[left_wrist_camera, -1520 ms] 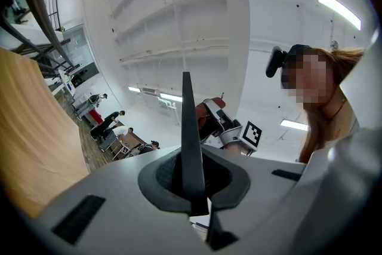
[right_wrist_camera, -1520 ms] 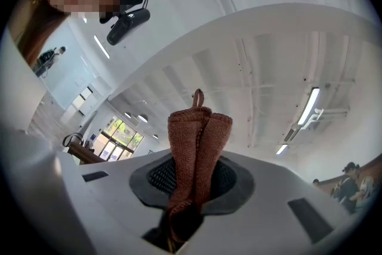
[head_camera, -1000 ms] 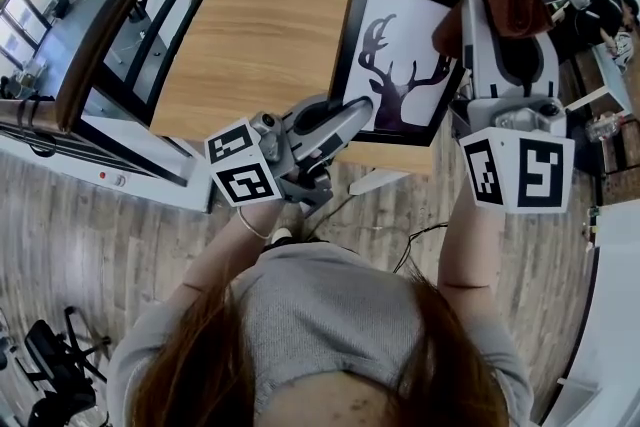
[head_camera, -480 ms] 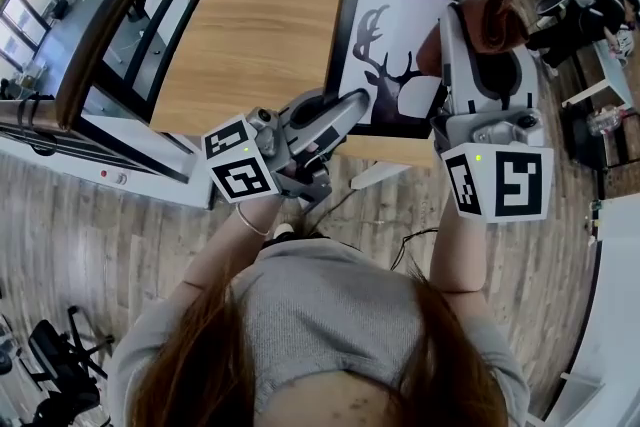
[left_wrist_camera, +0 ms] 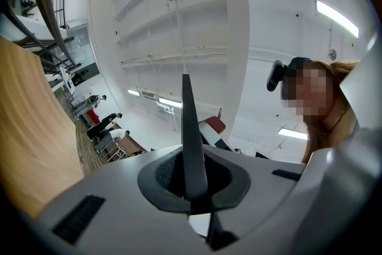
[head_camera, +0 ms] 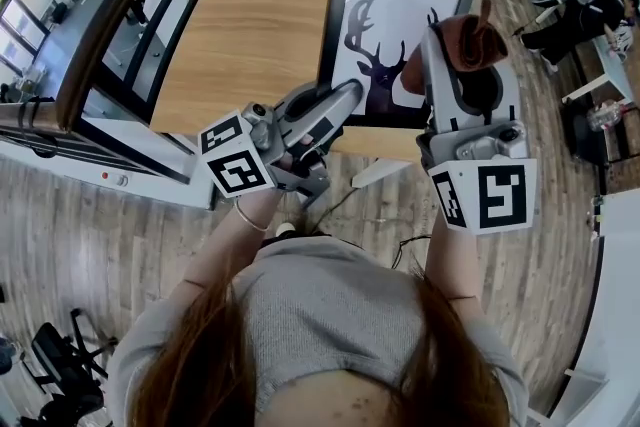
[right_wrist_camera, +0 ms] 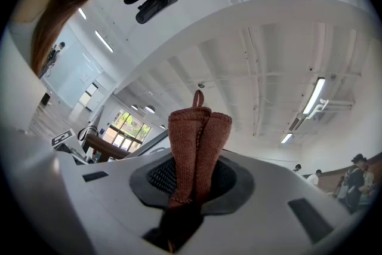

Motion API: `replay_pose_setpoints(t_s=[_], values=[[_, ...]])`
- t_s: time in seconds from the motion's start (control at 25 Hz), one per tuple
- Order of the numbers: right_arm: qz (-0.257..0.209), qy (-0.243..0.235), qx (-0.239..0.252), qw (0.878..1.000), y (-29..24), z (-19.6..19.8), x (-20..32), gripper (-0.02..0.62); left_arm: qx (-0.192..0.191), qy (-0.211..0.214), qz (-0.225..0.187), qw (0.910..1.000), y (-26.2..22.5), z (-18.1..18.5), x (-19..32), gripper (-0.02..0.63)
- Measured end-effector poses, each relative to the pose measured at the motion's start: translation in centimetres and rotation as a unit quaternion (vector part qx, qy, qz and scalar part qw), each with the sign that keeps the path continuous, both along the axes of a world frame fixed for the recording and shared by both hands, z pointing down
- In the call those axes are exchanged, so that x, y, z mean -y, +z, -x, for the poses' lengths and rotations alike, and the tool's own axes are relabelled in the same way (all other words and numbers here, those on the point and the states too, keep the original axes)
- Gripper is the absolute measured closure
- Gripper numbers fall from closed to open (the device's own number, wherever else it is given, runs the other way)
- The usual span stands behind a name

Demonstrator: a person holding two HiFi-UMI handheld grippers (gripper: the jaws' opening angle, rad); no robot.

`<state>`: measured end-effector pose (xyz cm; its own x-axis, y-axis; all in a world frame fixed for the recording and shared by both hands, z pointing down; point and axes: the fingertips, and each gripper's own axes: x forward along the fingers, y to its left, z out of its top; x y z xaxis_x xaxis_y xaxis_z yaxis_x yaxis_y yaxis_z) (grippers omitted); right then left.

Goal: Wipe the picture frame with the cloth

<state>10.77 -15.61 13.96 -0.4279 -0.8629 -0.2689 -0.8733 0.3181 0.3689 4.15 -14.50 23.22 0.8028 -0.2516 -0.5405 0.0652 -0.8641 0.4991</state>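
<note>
The picture frame (head_camera: 385, 35), black-edged with a dark deer silhouette on white, is held up over the near end of the wooden table (head_camera: 260, 5). My left gripper (head_camera: 350, 98) is shut on its lower left edge; in the left gripper view that picture frame (left_wrist_camera: 190, 128) shows as a thin dark blade between the jaws of the left gripper (left_wrist_camera: 194, 197). My right gripper (head_camera: 462, 50) is shut on a bunched brown cloth (head_camera: 470, 27), which lies against the frame's right side. In the right gripper view the cloth (right_wrist_camera: 197, 140) stands up out of the right gripper (right_wrist_camera: 190, 188).
A dark railing (head_camera: 120, 25) with glass panels runs along the table's left. Desks and chairs (head_camera: 575, 0) stand at the far right. An office chair (head_camera: 55, 365) is on the wood floor at lower left. A cable (head_camera: 405, 235) trails below the table.
The right gripper with the cloth has come down and leftward along the frame's right side. The left gripper keeps its hold on the lower edge.
</note>
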Motion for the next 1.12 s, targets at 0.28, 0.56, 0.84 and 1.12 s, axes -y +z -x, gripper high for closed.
replay_pose_setpoints(t_s=[0.28,0.56,0.84,1.12], values=[[0.024,-0.007,0.005,1.0,1.9,0.0,-0.5,0.499,-0.005,-0.001,0.011,0.9999,0.2,-0.1,0.3,0.586],[0.045,-0.012,0.008,0.999,4.1,0.0,-0.8,0.499,-0.008,-0.008,0.016,0.9998,0.6,-0.2,0.7,0.586],[0.061,-0.018,0.013,0.998,5.2,0.1,-1.4,0.499,-0.013,-0.01,0.02,0.9996,0.6,-0.1,0.8,0.586],[0.085,-0.031,0.016,0.996,6.5,0.2,-2.1,0.499,-0.022,-0.017,0.026,0.9993,0.5,0.0,0.9,0.586]])
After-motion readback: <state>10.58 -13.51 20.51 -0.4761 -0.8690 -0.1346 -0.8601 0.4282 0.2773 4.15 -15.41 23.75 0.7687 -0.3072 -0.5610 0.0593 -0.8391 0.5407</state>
